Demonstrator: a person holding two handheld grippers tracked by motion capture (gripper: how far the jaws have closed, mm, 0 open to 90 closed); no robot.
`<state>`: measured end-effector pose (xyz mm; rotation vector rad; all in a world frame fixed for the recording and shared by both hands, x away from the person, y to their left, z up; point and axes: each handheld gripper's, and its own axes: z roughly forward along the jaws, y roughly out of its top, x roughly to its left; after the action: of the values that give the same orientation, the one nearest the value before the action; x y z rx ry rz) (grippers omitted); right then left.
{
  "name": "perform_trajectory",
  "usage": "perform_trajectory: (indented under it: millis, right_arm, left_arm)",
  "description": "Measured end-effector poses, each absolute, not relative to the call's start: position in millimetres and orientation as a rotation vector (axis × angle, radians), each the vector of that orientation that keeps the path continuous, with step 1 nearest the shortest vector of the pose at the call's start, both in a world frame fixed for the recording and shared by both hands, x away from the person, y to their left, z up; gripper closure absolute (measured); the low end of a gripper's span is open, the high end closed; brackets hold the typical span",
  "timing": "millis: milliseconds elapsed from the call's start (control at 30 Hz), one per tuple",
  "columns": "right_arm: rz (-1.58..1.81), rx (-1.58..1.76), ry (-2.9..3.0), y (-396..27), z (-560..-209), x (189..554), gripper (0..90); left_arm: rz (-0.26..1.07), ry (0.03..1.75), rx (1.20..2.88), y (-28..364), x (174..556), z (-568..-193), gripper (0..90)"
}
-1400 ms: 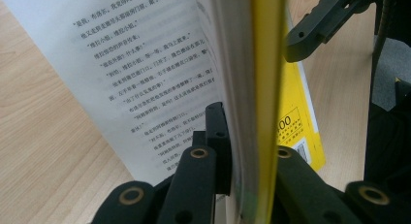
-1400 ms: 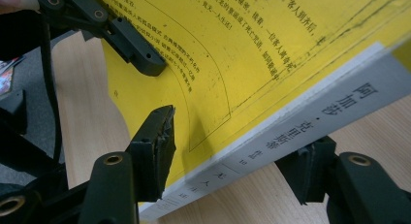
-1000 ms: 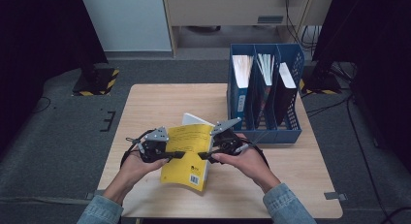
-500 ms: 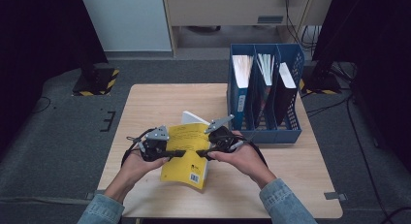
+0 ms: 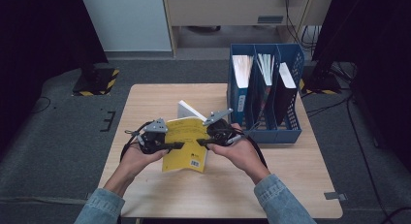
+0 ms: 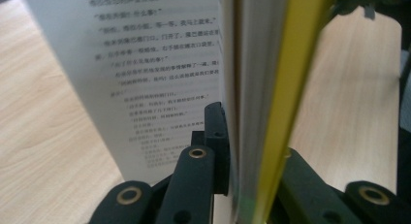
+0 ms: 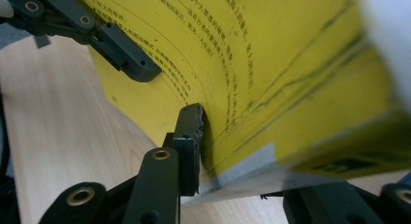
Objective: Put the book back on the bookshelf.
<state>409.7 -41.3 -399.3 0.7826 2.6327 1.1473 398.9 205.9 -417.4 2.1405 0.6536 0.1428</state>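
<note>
Yellow book [image 5: 186, 144], far cover hidden, both claws clamped

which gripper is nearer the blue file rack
Right. The right gripper grips the yellow book just beside the blue file rack; the left gripper holds the book's far edge.

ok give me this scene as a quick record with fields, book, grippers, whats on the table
book: yellow book, held above the table, white pages fanned at its far end
left gripper: jaws shut on the book's left edge
right gripper: jaws have just been closing, pressing the book's right edge
file rack: blue, far right of table, three slots with papers
</note>
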Motion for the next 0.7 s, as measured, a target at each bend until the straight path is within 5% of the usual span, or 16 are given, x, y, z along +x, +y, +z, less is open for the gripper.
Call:
perform_trajectory:
  millis: [700]
  right_arm:
    - [1.095, 0.765, 2.566, -32.7, -400.2, 412.9, 73.1]
  left_arm:
    - [0.164, 0.733, 2.072, 214.3, 411.3, -430.2, 77.1]
